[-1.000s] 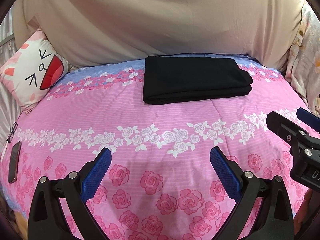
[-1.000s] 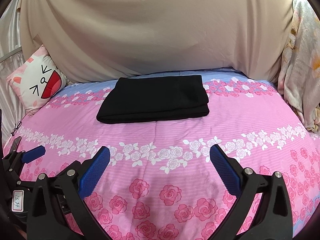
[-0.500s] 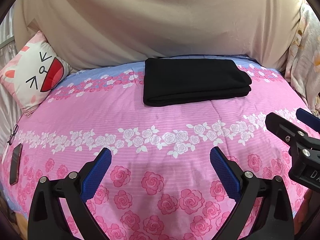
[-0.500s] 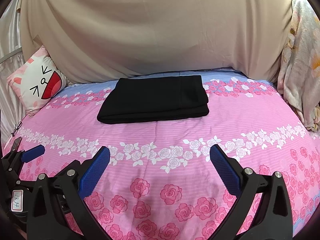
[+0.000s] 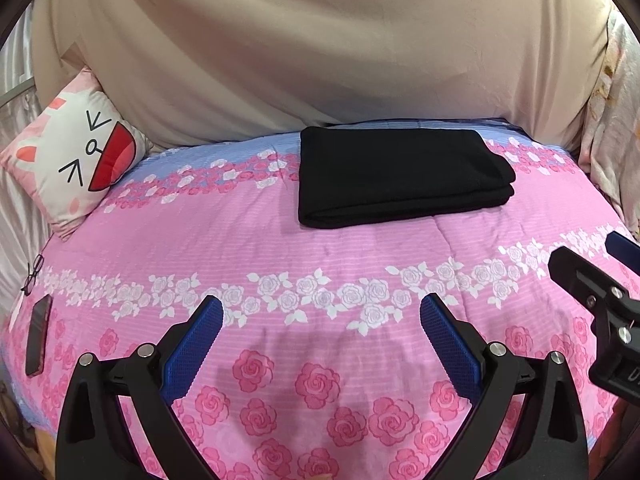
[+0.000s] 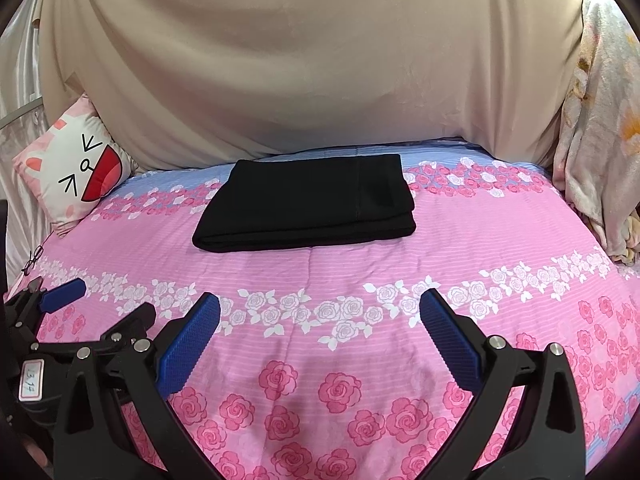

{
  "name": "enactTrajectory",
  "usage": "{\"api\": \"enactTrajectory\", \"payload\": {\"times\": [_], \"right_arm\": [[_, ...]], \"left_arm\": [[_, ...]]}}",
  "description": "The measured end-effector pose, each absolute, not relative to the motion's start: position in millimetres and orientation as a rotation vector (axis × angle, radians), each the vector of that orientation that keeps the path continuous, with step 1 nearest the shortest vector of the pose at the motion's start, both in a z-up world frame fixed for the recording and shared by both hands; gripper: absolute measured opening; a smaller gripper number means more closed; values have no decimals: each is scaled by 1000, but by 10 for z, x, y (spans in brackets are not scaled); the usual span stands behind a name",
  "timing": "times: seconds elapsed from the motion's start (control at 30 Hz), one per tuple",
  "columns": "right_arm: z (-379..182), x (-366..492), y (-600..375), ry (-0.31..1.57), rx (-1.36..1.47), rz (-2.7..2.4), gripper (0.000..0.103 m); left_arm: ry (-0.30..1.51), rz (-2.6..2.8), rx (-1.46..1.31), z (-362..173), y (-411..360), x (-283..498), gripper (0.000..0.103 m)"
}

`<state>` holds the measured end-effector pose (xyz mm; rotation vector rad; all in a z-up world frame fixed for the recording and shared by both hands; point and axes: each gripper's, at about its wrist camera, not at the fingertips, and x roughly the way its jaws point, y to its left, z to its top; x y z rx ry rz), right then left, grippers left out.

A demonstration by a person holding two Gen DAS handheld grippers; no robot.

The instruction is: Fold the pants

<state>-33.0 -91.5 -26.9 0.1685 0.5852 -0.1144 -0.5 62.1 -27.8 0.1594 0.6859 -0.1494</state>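
Note:
Black pants (image 5: pixel 396 174) lie folded in a flat rectangle at the far side of the pink rose-print bed (image 5: pixel 280 248). They also show in the right wrist view (image 6: pixel 308 204). My left gripper (image 5: pixel 320 312) is open and empty, held over the near part of the bed, well short of the pants. My right gripper (image 6: pixel 320 308) is open and empty too, beside the left one. The right gripper shows at the right edge of the left wrist view (image 5: pixel 592 264). The left gripper shows at the left edge of the right wrist view (image 6: pixel 104 300).
A cat-face pillow (image 5: pixel 76 156) leans at the far left. A phone (image 5: pixel 38 334) and glasses (image 5: pixel 34 274) lie at the bed's left edge. A beige sheet (image 5: pixel 320 52) hangs behind the bed. A floral cloth (image 6: pixel 600 140) hangs at the right.
Both grippers have drawn back and lifted slightly, so the pants sit a little lower in view. The pants have not moved. Both grippers stay open.

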Motion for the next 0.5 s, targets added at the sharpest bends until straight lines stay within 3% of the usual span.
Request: {"api": "enactTrajectory", "payload": {"times": [0.5], "right_arm": [[-252, -181, -976, 585, 176, -117, 98]], "left_arm": [[674, -152, 175, -216, 537, 173, 98]]}}
